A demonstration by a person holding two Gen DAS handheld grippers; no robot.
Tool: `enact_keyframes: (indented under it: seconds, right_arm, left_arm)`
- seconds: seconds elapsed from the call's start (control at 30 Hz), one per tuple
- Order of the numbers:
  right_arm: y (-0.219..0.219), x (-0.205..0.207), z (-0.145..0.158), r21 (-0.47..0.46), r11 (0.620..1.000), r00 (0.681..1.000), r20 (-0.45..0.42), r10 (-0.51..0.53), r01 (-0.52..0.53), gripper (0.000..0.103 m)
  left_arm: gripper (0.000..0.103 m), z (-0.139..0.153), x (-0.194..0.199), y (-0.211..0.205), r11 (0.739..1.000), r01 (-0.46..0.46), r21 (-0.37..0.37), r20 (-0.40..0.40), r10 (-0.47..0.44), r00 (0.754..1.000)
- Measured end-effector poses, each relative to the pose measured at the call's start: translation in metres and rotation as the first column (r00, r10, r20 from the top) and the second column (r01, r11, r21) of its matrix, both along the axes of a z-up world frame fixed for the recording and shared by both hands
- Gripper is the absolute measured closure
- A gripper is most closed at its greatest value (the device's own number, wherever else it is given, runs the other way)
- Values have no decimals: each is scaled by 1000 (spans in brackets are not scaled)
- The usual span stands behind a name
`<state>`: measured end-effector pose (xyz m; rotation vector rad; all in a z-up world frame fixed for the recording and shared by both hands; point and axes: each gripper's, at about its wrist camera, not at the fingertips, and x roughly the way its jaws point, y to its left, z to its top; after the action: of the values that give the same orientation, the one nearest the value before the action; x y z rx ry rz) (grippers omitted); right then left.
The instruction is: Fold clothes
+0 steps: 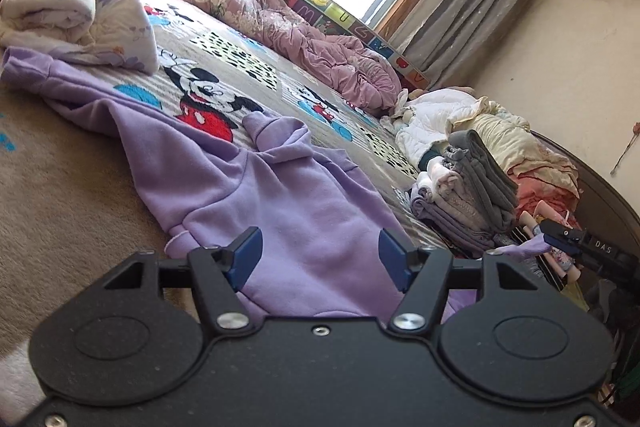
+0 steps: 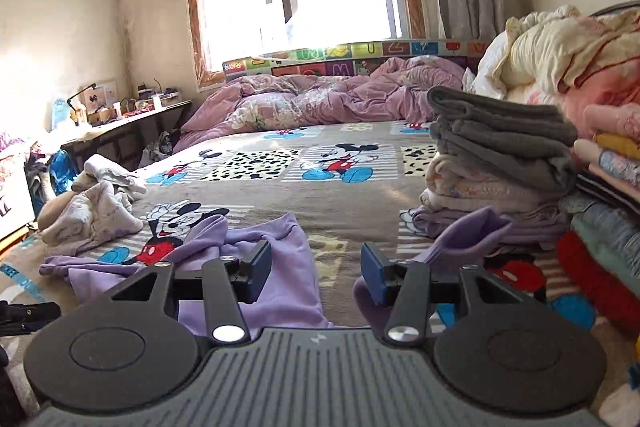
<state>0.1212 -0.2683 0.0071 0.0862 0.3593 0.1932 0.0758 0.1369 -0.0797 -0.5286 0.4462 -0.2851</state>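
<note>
A lilac sweatshirt (image 1: 280,195) lies spread and rumpled on the Mickey Mouse blanket (image 1: 224,59). My left gripper (image 1: 319,258) hovers low over its body, open, with only cloth showing between the blue pads. My right gripper (image 2: 316,273) is also open above the blanket, with the lilac sweatshirt (image 2: 276,267) under its left finger. One lilac sleeve (image 2: 468,233) lies draped over the outer side of its right finger and is not pinched. In the left wrist view the right gripper (image 1: 560,237) shows at the far right beside that sleeve's cuff (image 1: 524,251).
A stack of folded clothes (image 2: 500,155), grey on top, stands right of the right gripper, with a loose heap of clothing (image 2: 576,59) behind it. A crumpled floral garment (image 2: 92,219) lies at the left. A pink duvet (image 2: 320,99) is bunched under the window.
</note>
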Motion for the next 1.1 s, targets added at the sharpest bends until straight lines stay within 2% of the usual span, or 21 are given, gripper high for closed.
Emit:
enact_keyframes:
  seconds: [0.17,0.33,0.37,0.4,0.43,0.53,0.6,0.67,0.7,0.73,0.87,0.97,1.03,1.1]
  right_arm:
    - [-39,-2,-16,123,986,991,-82,-104,114,47]
    - [-78,-4,-31,233,944,965,-175,-196,234,45]
    - [-86,-4,-34,253,932,958,-195,-212,258,42]
    - [-94,-4,-37,273,920,950,-215,-228,282,34]
    - [-97,-4,-41,283,912,943,-237,-233,296,34]
    - [-69,1,-63,240,939,933,-321,-164,247,35]
    - [-56,5,-80,225,945,914,-380,-140,239,35]
    - [-51,8,-100,271,935,900,-426,-97,229,47]
    - [-50,9,-108,295,930,898,-434,-76,222,72]
    - [-50,9,-110,275,936,903,-420,-88,220,86]
    - [-84,23,-86,231,931,918,-349,-191,282,89]
    - [-115,35,-63,207,917,917,-288,-275,341,90]
    - [-135,44,-48,190,905,910,-251,-329,380,90]
    - [-158,60,-39,135,888,883,-248,-399,439,90]
  left_arm:
    - [38,10,-7,4,1000,-23,13,9,22,1000]
    - [38,11,-5,6,999,-31,-24,3,31,1000]
    - [38,9,-3,5,999,-31,-34,-3,31,1000]
    - [38,8,-2,5,999,-30,-43,-9,30,1000]
    - [38,6,-1,4,998,-30,-52,-15,29,999]
    - [38,-5,4,0,999,-27,-38,-52,25,998]
    - [38,-9,6,-3,1000,-13,-27,-56,12,998]
    - [38,-13,6,-6,1000,1,-15,-58,-2,998]
    - [38,-14,7,-8,1000,7,-8,-59,-7,998]
    - [38,-15,7,-9,1000,13,-1,-60,-13,998]
    - [38,-22,11,-7,1000,18,-15,-72,-19,997]
    - [38,-23,13,-4,999,18,-39,-71,-20,997]
    - [38,-23,13,-2,998,18,-54,-65,-21,998]
    - [38,-22,13,0,998,16,-64,-62,-20,998]
